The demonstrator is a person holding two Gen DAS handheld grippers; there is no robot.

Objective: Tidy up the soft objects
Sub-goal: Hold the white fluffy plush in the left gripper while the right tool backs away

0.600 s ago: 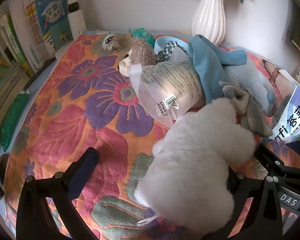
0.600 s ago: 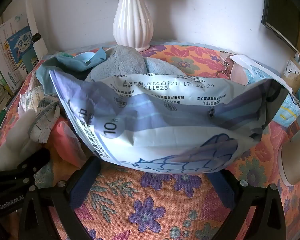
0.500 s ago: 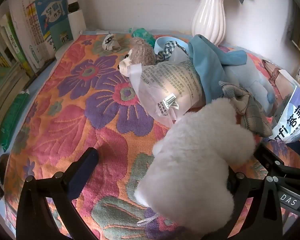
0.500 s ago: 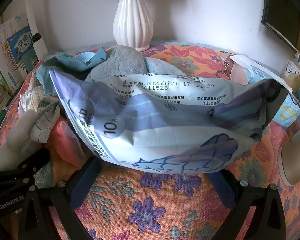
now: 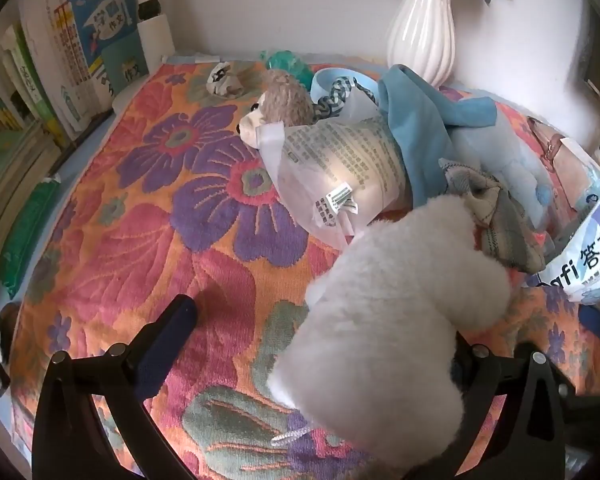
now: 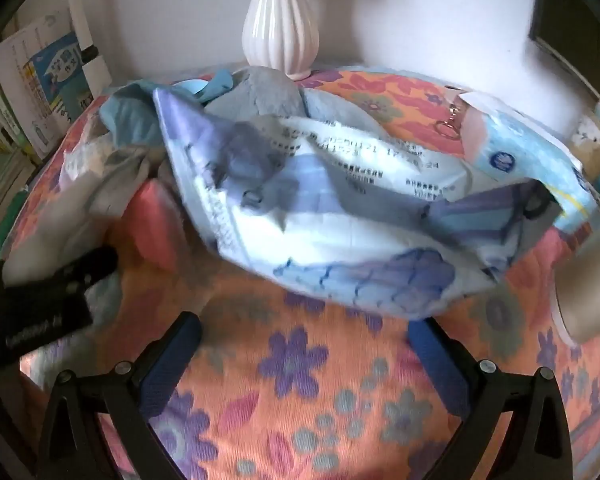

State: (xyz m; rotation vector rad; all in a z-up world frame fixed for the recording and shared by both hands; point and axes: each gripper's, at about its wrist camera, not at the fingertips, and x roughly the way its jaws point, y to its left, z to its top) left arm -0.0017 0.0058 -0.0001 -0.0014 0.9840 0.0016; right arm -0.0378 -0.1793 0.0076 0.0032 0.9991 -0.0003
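A white fluffy plush toy (image 5: 388, 320) lies on the floral cloth (image 5: 140, 220) and leans against the right finger of my left gripper (image 5: 316, 336). That gripper is wide open, with its left finger (image 5: 172, 328) well apart from the toy. In the right wrist view a blue-and-white plastic pack (image 6: 340, 220) lies just beyond my right gripper (image 6: 304, 340). This gripper is open too, and its fingertips are clear of the pack. Behind lie a blue cloth (image 5: 420, 128), a hedgehog plush (image 5: 280, 100) and a printed clear bag (image 5: 340, 176).
A white vase (image 5: 424, 28) stands at the back against the wall. Books (image 5: 80, 60) line the left side. A plaid cloth (image 5: 500, 220) and a pale blue plush (image 5: 512, 160) lie in the pile. A tissue pack (image 6: 512, 148) and a beige cylinder (image 6: 592, 280) are at the right.
My right gripper has drawn back from the blue-and-white pack, which sat between its fingertips before; that view is now blurred. The left gripper and the white plush have not moved.
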